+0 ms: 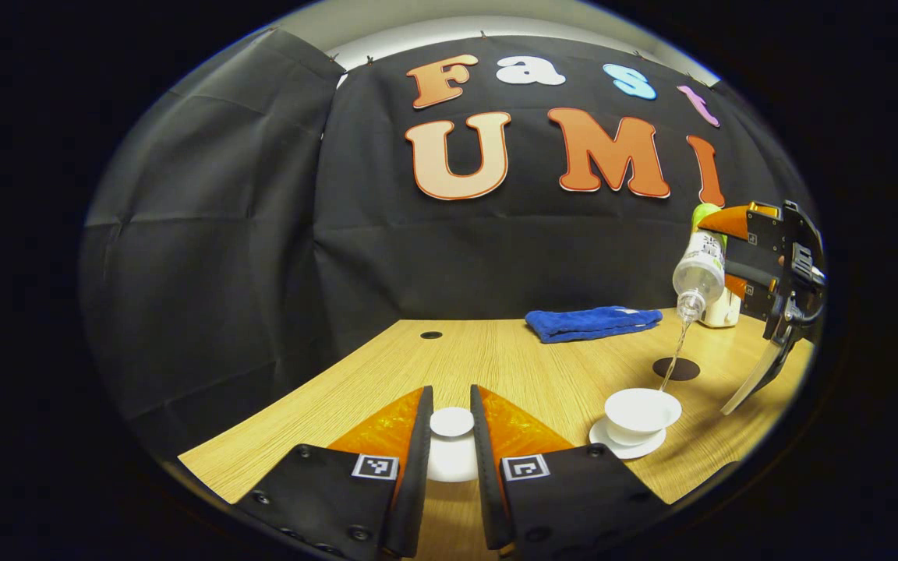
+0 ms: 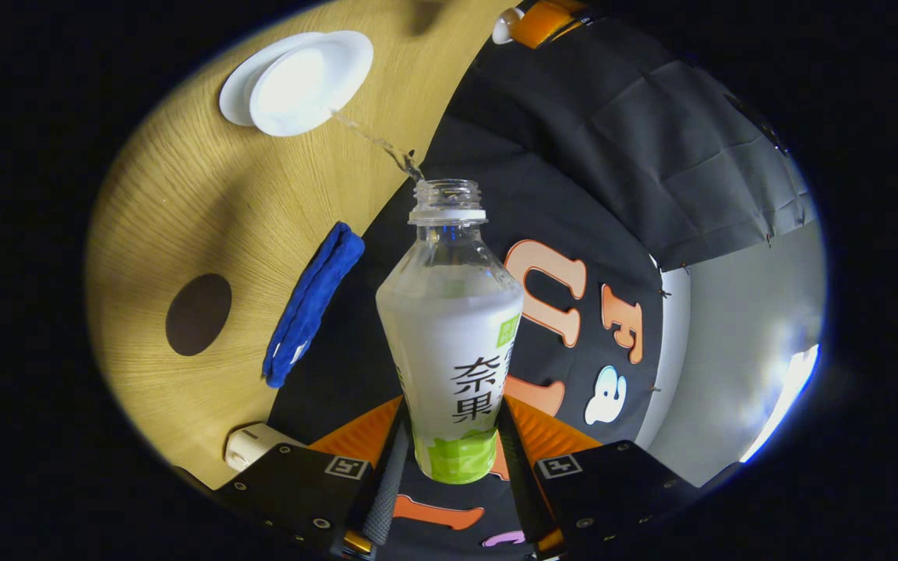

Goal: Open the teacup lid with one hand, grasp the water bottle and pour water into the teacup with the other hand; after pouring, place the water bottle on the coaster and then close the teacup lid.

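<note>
pour under way, lid held clear

the table point(image 1: 496, 358) has bare room on the near side of the teacup point(image 1: 642, 411). beyond the teacup lie the blue cloth point(image 1: 593, 322) and, closer, the coaster point(image 1: 676, 368), kept free for the bottle. the right gripper point(image 2: 455, 444) clamps the water bottle point(image 2: 449, 327), tipped above the teacup so the stream lands inside. the left gripper point(image 1: 451, 425) pinches the lid point(image 1: 451, 421) off to the teacup's side, out of the stream.
</note>
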Available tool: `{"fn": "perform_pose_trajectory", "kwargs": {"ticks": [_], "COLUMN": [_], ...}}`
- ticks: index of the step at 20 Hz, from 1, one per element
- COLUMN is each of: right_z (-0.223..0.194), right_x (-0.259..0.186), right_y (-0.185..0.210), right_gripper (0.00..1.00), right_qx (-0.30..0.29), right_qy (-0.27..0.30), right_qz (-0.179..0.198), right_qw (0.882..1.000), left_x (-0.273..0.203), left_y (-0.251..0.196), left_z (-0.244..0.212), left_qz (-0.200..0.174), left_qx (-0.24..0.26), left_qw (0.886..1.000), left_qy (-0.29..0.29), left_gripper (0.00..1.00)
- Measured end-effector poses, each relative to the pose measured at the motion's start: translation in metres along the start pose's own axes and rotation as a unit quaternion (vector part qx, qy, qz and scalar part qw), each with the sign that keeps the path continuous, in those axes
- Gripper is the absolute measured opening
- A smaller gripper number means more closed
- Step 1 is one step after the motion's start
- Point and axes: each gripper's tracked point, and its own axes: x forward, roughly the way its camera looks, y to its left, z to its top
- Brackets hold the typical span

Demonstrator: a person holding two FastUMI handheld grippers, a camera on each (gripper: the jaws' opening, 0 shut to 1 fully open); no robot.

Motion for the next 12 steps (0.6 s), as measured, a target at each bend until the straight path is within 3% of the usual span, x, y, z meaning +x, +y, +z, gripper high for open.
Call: {"fn": "perform_pose_trajectory", "kwargs": {"ticks": [12], "right_z": [0.0058], "right_x": [-0.0001], "right_y": [-0.0099], "right_gripper": [0.64], "right_qx": [-0.047], "right_qy": [-0.018], "right_qz": [-0.04], "right_qw": [0.998], "left_x": [-0.0018], "left_y": [0.0007], "left_z": [0.0004], "left_qz": [-0.002], "left_qx": [0.004], "left_qw": [1.0], "left_qy": [-0.002], "left_gripper": [0.34]}}
